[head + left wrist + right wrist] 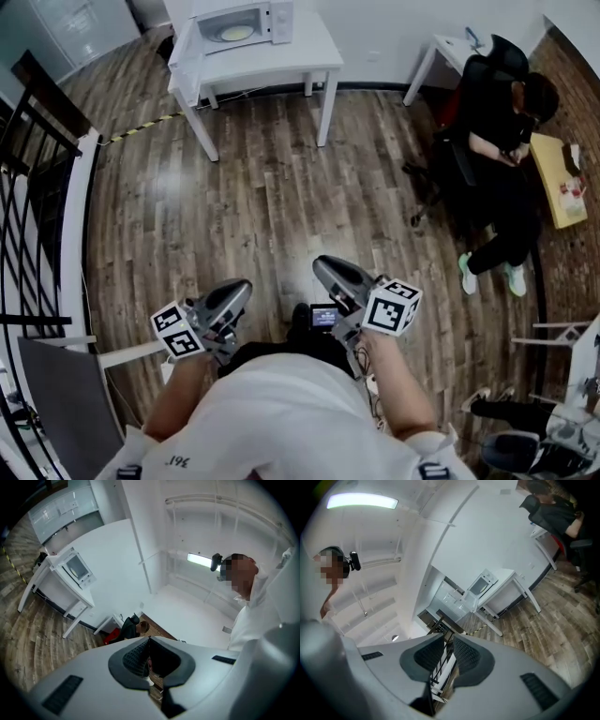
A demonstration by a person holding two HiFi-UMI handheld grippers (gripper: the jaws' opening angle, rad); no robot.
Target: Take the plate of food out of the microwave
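Microwave (246, 21) at the far end of the room stands on the left part of a white table (305, 58), close to that table's back edge, and what looks like its door hangs swung out past the table's left edge. Inside the cavity lies the plate of food (234, 33), a pale yellowish round, flat on the microwave floor and untouched. Both tools are well apart from it, held low in front of the person's body above the wooden floor (281, 197), which stretches between them and the table. The left gripper (246, 285) points forward and up to the right, its marker cube (178, 330) at the rear; in the left gripper view its two ribbed pads meet in one thin line, fully closed with nothing between them. The right gripper (319, 265) points forward and up to the left, its marker cube (392, 307) beside the person's forearm; in the right gripper view its jaws stand a little apart, a narrow gap between the pads, and they hold nothing. A black railing (28, 178) runs along the left side of the room. A seated person in black (497, 131) is at the right, near a tan-topped desk (555, 183)
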